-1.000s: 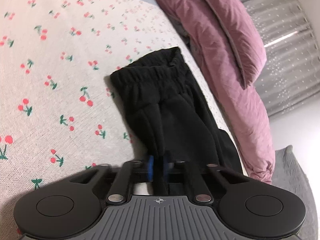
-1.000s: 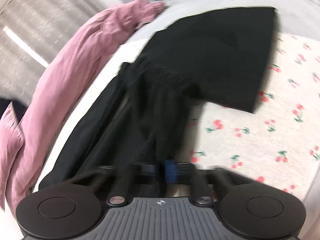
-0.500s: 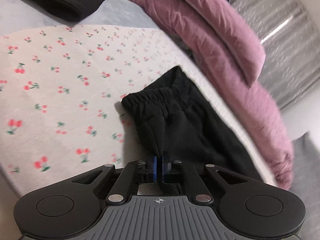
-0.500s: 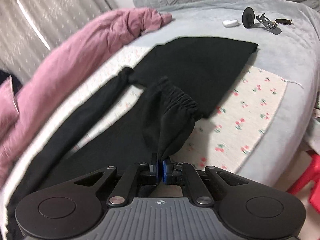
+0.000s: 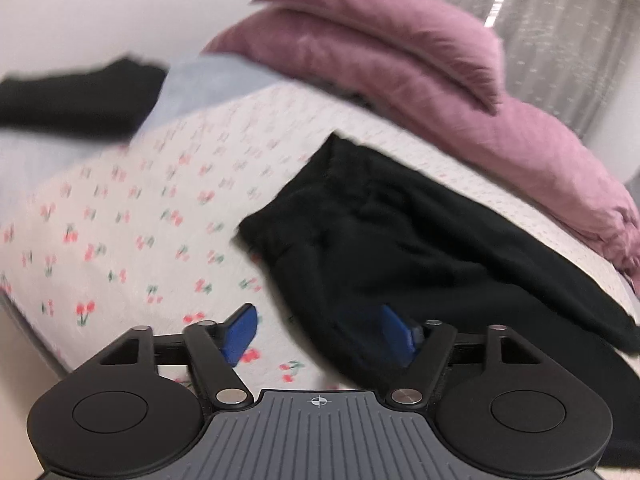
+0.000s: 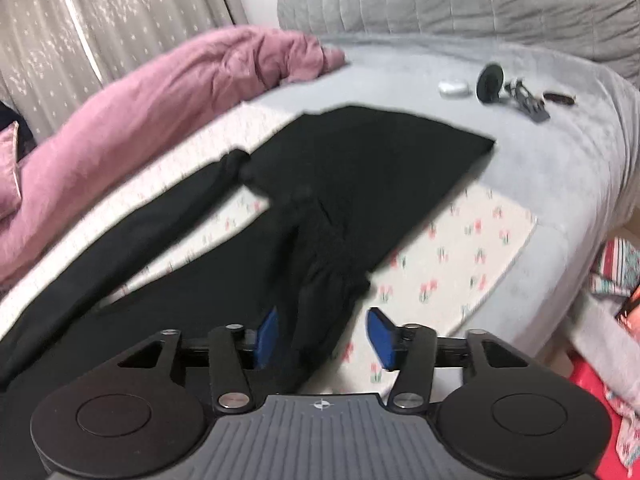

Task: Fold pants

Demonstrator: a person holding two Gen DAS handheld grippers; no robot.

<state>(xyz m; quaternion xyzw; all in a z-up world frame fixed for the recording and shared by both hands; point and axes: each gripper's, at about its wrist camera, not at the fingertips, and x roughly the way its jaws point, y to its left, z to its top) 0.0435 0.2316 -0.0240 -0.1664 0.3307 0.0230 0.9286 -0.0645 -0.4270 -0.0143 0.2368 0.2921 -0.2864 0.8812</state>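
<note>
Black pants (image 5: pixel 420 240) lie on the cherry-print sheet (image 5: pixel 132 216), with the elastic waistband toward the camera. My left gripper (image 5: pixel 318 336) hovers over the waistband corner. Its jaws are opening, and cloth lies loosely between the blue pads (image 5: pixel 240 334) without being pressed. In the right wrist view the other waistband corner (image 6: pixel 324 276) sags between the jaws of my right gripper (image 6: pixel 323 338). These jaws are opening too, and the pads are clear of the cloth. One pant leg (image 6: pixel 132 236) runs off to the left.
A pink quilt (image 5: pixel 400 60) (image 6: pixel 160 92) is bunched along the far side of the bed. Another black garment (image 6: pixel 368 160) lies flat beyond the pants, and a dark folded one (image 5: pixel 80 100) lies at the left. Small items (image 6: pixel 490 82) rest on the grey cover (image 6: pixel 540 168).
Both grippers were shut on the waistband and lifted it. Now both stand with jaws apart and the cloth has dropped free. Both views have swung and are blurred.
</note>
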